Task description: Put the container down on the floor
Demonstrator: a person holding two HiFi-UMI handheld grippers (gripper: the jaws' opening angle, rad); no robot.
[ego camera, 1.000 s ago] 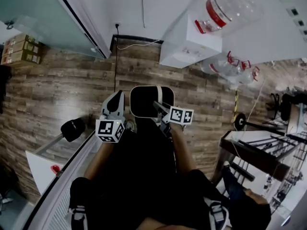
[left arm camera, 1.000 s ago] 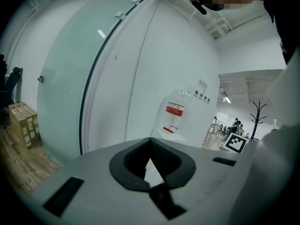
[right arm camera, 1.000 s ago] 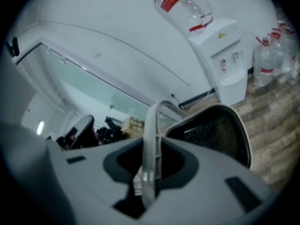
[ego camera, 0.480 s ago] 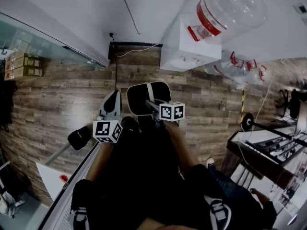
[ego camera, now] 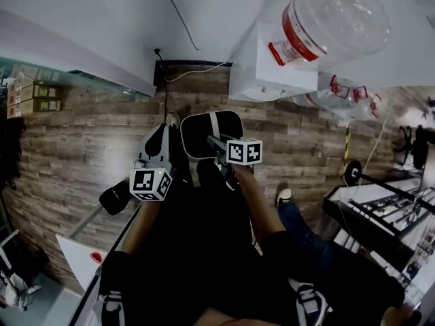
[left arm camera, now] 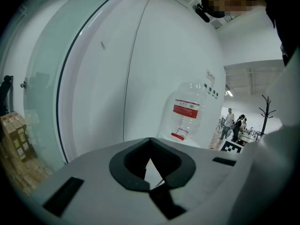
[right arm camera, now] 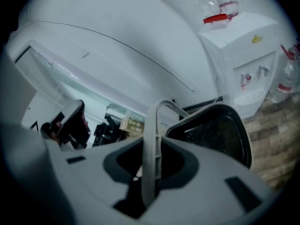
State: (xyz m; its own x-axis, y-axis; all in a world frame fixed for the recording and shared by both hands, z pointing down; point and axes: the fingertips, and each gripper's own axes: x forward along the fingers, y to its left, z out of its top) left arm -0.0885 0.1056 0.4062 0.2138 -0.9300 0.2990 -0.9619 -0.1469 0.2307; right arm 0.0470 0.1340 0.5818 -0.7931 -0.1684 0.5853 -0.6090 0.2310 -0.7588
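A black container [ego camera: 200, 136] with a pale handle [ego camera: 215, 124] hangs over the wooden floor [ego camera: 81, 141] ahead of me. My right gripper [ego camera: 223, 153] is shut on that handle. In the right gripper view the handle [right arm camera: 152, 139] runs upright between the jaws of my right gripper [right arm camera: 149, 172], and the container's dark mouth [right arm camera: 215, 130] tilts off to the right. My left gripper [ego camera: 160, 148] hangs just left of the container, and whether it touches it I cannot tell. In its own view my left gripper [left arm camera: 152, 172] looks shut with nothing in it.
A white water dispenser [ego camera: 268, 66] carrying a big clear bottle [ego camera: 326, 19] stands against the wall ahead, with spare bottles [ego camera: 346, 94] beside it. A table frame [ego camera: 374, 212] is at the right, and a shoe [ego camera: 284, 194] is near it. Cardboard boxes [ego camera: 30, 97] sit far left.
The view has swung a little and the container with both grippers sits slightly higher in the picture. A shoe has come into view at the right. The right grip is unchanged.
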